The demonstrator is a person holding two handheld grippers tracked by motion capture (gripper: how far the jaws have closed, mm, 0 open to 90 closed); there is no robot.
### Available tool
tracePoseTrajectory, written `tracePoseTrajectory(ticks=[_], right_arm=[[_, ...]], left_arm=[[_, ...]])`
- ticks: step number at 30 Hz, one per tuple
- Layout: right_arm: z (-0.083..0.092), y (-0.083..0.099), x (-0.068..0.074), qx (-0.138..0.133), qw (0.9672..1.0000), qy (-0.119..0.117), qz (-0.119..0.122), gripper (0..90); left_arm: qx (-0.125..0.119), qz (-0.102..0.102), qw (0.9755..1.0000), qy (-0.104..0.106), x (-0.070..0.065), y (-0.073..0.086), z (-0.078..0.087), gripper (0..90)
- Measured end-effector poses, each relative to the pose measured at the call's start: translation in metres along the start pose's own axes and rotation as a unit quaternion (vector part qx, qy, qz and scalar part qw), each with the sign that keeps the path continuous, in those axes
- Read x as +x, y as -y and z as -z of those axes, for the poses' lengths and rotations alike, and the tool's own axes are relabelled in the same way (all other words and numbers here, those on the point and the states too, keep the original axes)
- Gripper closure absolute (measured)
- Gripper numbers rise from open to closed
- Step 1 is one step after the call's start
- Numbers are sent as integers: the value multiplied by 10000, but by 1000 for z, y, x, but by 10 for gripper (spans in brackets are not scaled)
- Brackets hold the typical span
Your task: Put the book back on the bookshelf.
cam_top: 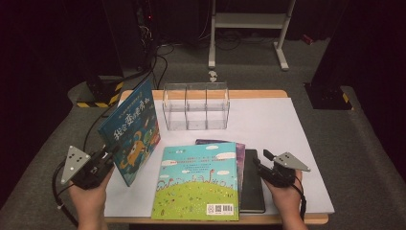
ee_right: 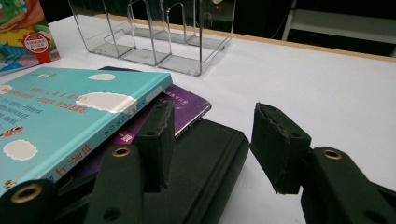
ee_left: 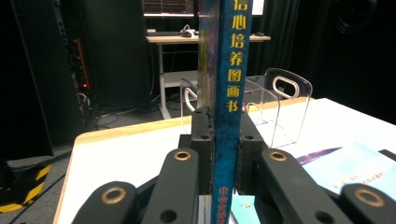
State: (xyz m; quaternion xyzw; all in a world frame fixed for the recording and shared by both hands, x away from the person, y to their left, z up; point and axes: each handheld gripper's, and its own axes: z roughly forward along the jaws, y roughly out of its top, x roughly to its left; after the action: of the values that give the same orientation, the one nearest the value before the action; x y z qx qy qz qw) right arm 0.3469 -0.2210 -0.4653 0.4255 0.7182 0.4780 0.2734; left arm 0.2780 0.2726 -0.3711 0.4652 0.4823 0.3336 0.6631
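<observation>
Blue book (ee_left: 229,93) upright, spine clamped in left tool (ee_left: 219,135).

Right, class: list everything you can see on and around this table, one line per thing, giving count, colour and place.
Blue picture book: one, blue with yellow lettering, held upright at the table's left, spine clamped in the left tongs.
Green picture book: one, turquoise and green, flat on top of the front stack.
Purple book: one, purple, under the green one.
Black book: one, black, bottom of the stack, right edge showing.
File rack: one, clear plastic, three slots, rear middle of the table.
Table: one, white top with wooden edge.
Left tongs: black, shut on the blue picture book.
Right tongs: black, open over the black book's edge.
</observation>
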Motion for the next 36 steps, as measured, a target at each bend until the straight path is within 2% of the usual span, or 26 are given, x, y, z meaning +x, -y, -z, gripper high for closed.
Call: tracePoseTrajectory(ticks=[3, 5, 20, 32, 36], right_arm=[[-1, 0, 0, 1, 10000, -21, -8, 490], [-1, -1, -1, -15, 9999, -66, -79, 490], [-5, -6, 0, -94, 9997, -173, -121, 497], [-7, -8, 2, -118, 9997, -206, -96, 500], [-6, -7, 1, -97, 9997, -188, -101, 500]], left_arm=[[64, -29, 10000, 43, 4, 0, 3, 813], [93, 14, 9999, 57, 6, 0, 5, 812], [261, 133, 9995, 132, 20, 1, 15, 810], [305, 148, 9993, 135, 21, 2, 17, 801], [322, 183, 9992, 119, 22, 3, 14, 764]])
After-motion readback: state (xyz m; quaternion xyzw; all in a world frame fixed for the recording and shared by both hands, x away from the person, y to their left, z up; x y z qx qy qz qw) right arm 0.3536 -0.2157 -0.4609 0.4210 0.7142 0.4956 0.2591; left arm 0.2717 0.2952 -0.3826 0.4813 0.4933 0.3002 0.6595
